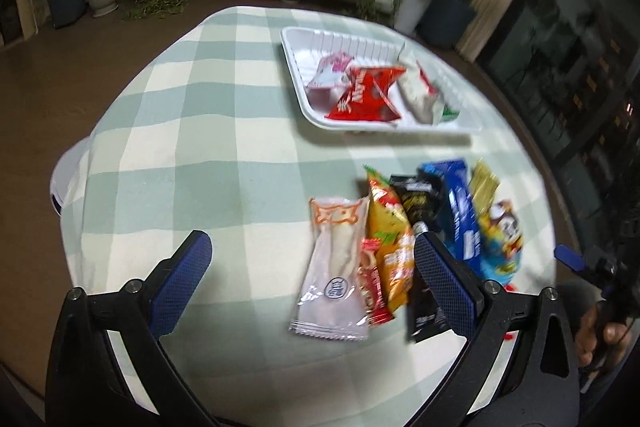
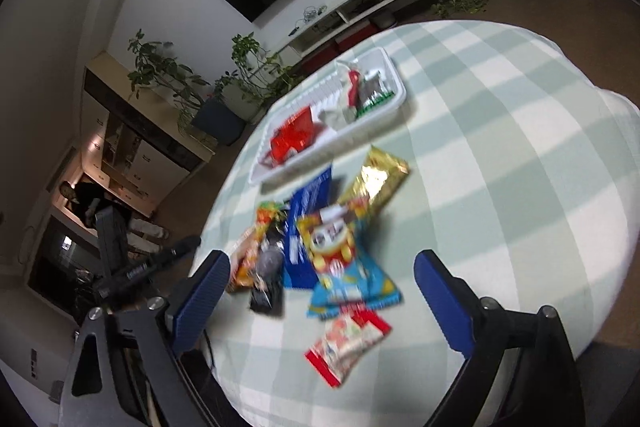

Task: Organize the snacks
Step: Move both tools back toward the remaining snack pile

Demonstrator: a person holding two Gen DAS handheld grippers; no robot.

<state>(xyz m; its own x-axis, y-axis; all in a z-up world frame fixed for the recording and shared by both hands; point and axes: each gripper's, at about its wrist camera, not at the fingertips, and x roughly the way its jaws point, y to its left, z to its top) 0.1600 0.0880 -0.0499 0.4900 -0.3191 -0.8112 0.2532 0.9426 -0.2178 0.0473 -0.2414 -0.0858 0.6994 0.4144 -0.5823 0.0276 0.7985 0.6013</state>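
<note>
While both the left gripper (image 1: 312, 259) and right gripper (image 2: 322, 279) hung wide open and empty over the overlapping loose snacks (image 1: 404, 239), a careless close risked pinching two packets together; beyond, the white tray (image 1: 296, 75) held three more.

The left gripper (image 1: 312, 259) and the right gripper (image 2: 322, 281) both tilt downward, jaws spread wide and empty. A hand (image 1: 600, 335) grips the right one's handle.
</note>
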